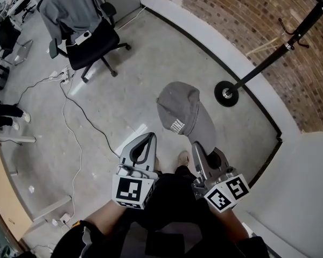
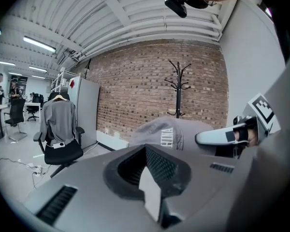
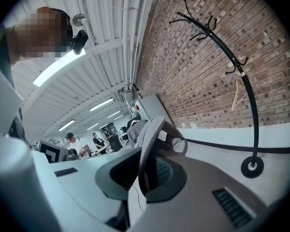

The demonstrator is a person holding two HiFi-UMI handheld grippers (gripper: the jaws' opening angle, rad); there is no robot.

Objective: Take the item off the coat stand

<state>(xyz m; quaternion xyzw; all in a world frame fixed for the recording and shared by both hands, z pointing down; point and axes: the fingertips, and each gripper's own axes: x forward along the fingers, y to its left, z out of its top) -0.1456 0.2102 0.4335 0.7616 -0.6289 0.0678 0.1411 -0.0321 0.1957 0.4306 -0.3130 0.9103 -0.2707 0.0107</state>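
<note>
Cap: the grey cap [image 1: 184,113] is hanging free of the coat stand [image 1: 269,58], out over the floor in front of the person and well apart from the stand's pole and base.
Right jaws: the right gripper [image 1: 197,145] is holding the cap, its jaws drawn narrow onto the thin edge of the rim. The rest of the cap is sagging forward and away from the grip.
Left jaws: the left gripper [image 1: 149,137] is hovering just beside the right one, its jaws closed together on nothing and not touching the cap.
Step in hand: as I am reading it, the cap is already off its hook, so the work now is carrying it clear and keeping hold of it.
Doing it well: the grip is biting only a narrow strip of cloth, so I am favouring a steady squeeze and a slow, level carry with no swinging of the crown.
Spare hand: the left jaws are sitting close enough to open and take the opposite rim if the cap is starting to slip.
Risk: a sharp turn of the wrist is likely to be working the fabric out of the pinch and dropping the cap to the floor.
</note>
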